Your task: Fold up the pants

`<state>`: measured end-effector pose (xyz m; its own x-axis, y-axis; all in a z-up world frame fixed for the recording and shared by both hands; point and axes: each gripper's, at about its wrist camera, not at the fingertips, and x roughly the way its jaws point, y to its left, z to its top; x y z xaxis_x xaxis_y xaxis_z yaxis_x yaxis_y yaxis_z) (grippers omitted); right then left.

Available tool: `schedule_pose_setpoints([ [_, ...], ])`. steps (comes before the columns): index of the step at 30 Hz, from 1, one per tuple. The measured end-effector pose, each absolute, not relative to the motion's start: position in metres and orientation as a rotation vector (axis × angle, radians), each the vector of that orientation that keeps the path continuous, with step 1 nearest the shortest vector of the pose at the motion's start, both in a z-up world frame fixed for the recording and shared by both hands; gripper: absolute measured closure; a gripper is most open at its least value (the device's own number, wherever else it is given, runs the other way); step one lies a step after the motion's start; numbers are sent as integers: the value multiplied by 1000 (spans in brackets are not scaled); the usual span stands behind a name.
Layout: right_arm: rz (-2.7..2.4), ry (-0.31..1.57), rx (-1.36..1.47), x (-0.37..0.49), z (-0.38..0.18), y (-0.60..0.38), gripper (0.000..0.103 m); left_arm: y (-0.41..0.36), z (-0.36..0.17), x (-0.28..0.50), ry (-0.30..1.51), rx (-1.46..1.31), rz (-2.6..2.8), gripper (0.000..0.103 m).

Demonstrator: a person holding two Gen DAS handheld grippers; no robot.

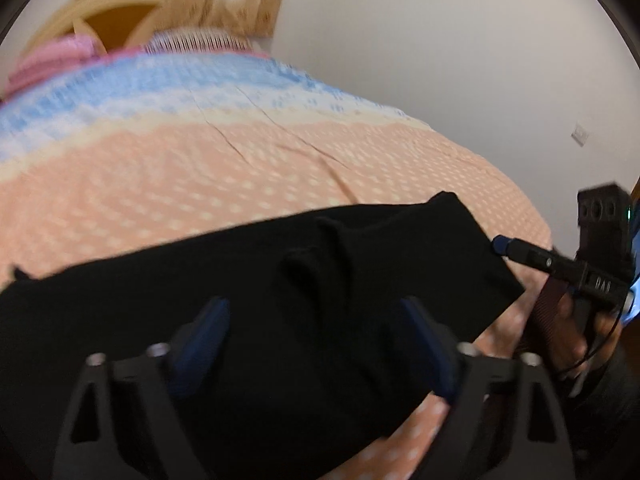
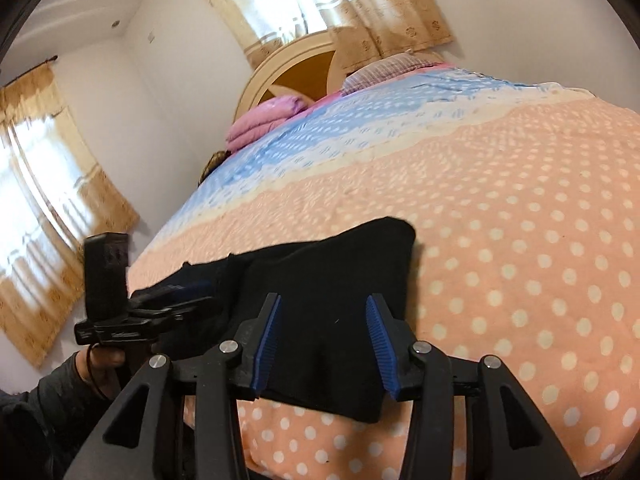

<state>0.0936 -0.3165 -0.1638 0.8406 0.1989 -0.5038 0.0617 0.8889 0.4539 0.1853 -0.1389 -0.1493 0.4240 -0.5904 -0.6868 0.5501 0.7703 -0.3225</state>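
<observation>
Black pants [image 1: 248,280] lie folded flat near the front edge of a bed with an orange polka-dot cover [image 1: 200,168]. My left gripper [image 1: 316,332] is open, its blue-padded fingers [image 1: 208,332] spread just above the pants. My right gripper [image 2: 322,328] is open over the right end of the pants [image 2: 332,280], with cloth lying between the pads. The right gripper also shows in the left wrist view [image 1: 560,264], at the pants' right edge. The left gripper shows in the right wrist view [image 2: 168,300], over the pants' left part.
The bed cover [image 2: 500,208] turns blue and white toward the headboard [image 2: 296,64]. Pink folded bedding [image 2: 264,120] and a pillow [image 2: 392,64] lie at the head. Curtained windows [image 2: 304,0] and white walls surround the bed. A wall socket [image 1: 580,134] is at the right.
</observation>
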Motion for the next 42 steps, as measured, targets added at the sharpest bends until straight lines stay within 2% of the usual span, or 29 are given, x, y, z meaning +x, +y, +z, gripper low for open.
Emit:
schedule_pose_setpoints([
  [4,81,565,449,93,-164,-309,56,-155,-149,185,887,-52,-717,23],
  [6,80,566,448,91,-166,-309,56,-160,-149,182,884,-40,-719,29],
  [8,78,565,457,91,-168,-311,55,-161,-149,182,887,-38,-716,52],
  [9,75,562,461,91,-169,-312,55,-160,-149,181,887,-38,-710,58],
  [10,72,559,464,91,-169,-312,55,-160,-150,185,885,-38,-697,69],
  [12,69,551,471,91,-170,-314,55,-153,-149,188,884,-66,-696,84],
  [13,68,546,473,90,-169,-313,55,-150,-148,190,883,-78,-700,89],
  [22,67,506,452,84,-167,-311,52,-125,-116,183,795,-142,-695,91],
  [35,133,508,335,85,-165,-282,52,-75,-129,205,907,-254,-564,92],
  [42,131,682,180,106,-193,-256,50,-81,-146,209,937,-182,-517,90],
])
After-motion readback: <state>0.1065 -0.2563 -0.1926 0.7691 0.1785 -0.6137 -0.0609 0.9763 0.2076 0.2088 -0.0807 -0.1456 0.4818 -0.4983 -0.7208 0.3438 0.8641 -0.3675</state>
